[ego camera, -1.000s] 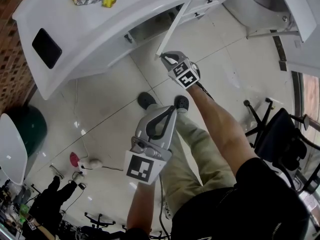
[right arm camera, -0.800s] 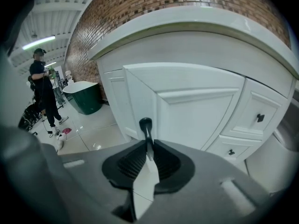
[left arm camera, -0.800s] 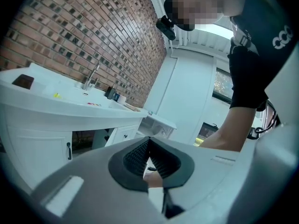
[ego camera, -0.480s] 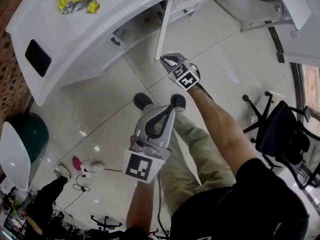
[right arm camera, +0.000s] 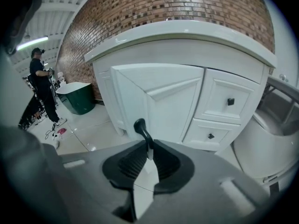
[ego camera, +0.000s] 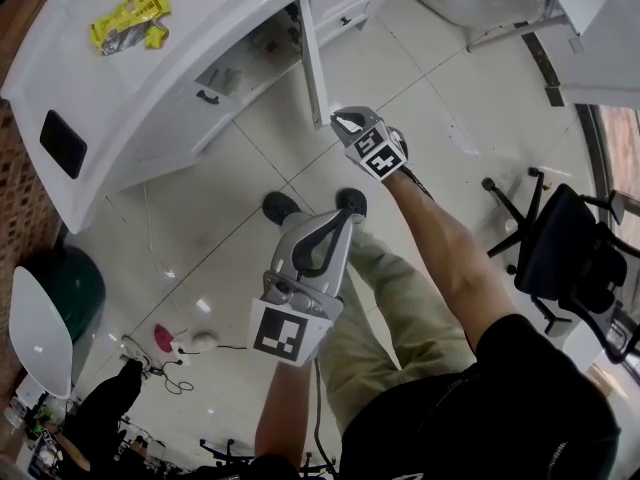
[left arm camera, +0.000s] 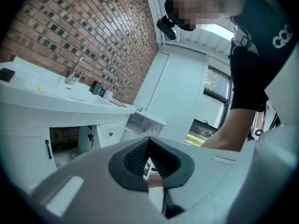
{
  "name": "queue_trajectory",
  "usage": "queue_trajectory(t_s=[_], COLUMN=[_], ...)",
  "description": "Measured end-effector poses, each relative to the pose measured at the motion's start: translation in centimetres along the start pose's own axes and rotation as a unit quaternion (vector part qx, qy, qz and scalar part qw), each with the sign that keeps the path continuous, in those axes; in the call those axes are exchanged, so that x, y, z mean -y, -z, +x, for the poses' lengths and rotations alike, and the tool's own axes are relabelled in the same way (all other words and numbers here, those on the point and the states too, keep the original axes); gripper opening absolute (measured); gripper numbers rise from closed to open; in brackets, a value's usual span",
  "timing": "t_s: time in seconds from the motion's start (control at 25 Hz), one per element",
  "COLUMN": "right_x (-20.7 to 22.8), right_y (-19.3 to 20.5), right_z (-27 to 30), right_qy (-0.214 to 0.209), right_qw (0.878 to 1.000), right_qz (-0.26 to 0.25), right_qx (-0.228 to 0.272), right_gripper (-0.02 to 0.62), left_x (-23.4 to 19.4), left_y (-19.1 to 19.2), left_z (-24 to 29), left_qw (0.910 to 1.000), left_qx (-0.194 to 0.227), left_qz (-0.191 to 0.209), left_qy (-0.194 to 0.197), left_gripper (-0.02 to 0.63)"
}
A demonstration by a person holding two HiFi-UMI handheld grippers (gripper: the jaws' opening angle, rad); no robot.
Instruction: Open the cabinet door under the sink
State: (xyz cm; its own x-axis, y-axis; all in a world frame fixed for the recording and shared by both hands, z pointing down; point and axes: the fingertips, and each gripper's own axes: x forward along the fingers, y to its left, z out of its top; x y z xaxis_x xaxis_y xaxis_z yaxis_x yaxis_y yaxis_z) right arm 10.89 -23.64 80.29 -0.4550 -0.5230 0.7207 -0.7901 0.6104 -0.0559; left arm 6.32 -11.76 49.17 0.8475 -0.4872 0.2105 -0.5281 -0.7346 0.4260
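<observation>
Door [ego camera: 311, 63] open w/ R tongs [right arm camera: 148, 148] pinching its handle [right arm camera: 140, 126]; L tongs [left arm camera: 149, 146] pressed together, empty.

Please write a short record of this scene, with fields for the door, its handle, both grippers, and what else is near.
right gripper: shut on the door handle
door handle: black, on the edge of the door
cabinet door: stands open, angled out from the cabinet
left gripper: shut, holds nothing, held away from the cabinet
drawers: two, both closed, right of the door
counter: white, with yellow packets on it
</observation>
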Motion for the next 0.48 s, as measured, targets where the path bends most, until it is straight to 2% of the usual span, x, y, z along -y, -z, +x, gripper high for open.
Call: queue_trajectory(t_s=[0.48], right_x=[4.7], right_y=[2.3], right_z=[-2.2], right_qy=[0.031], right_qw=[0.999], right_qz=[0.02], right_qx=[-0.002], right_gripper=[0.015], left_x=[2.4], left_y=[0.9], left_z=[2.4], left_qw=[0.9993], left_qx=[-0.024], left_qz=[0.007], left_qy=[0.027], left_gripper=[0.015])
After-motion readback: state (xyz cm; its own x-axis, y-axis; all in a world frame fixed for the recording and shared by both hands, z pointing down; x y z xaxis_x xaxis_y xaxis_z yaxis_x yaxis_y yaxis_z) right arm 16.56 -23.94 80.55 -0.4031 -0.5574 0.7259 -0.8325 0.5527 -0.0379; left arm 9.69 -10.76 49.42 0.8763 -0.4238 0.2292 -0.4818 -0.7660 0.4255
